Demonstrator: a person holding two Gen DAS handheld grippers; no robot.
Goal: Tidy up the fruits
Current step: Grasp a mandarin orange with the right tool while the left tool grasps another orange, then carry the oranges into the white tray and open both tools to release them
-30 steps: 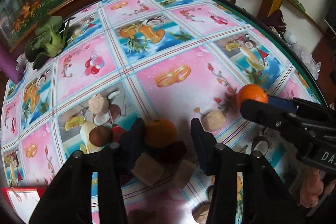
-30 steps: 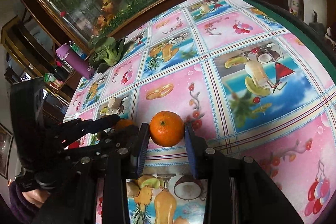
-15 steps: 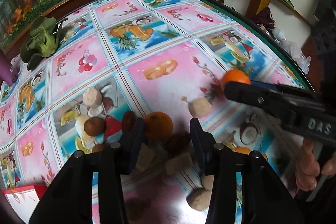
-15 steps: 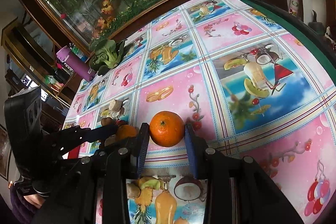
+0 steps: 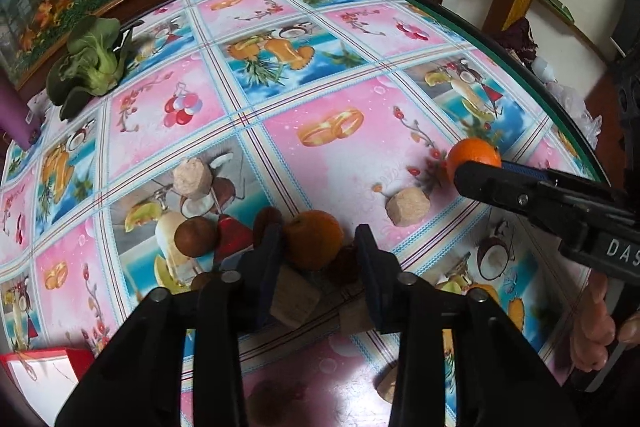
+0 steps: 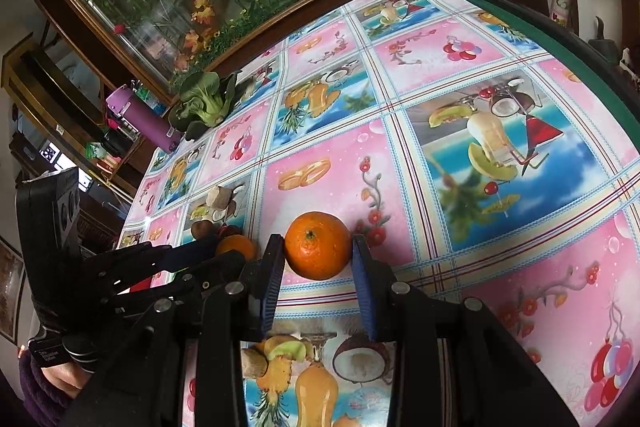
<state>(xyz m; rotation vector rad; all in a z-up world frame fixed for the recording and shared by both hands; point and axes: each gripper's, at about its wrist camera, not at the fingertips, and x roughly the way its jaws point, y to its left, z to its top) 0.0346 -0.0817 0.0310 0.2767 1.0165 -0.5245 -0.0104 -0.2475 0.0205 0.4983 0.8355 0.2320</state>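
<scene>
We see the left gripper (image 5: 318,251) over a cluster of small fruits near the front edge of the bench (image 5: 248,27), which is covered in a pink and blue fruit-print oilcloth. Its fingers (image 5: 268,259) have just been closing around a round orange tangerine (image 5: 314,243); the left pad touches it, the right shows a gap, so no firm grasp yet. The right gripper (image 6: 318,267) clamps a second, brighter orange tangerine (image 6: 318,245) resting on the cloth. A green leafy bok choy (image 5: 90,61) lies toward the far left corner.
</scene>
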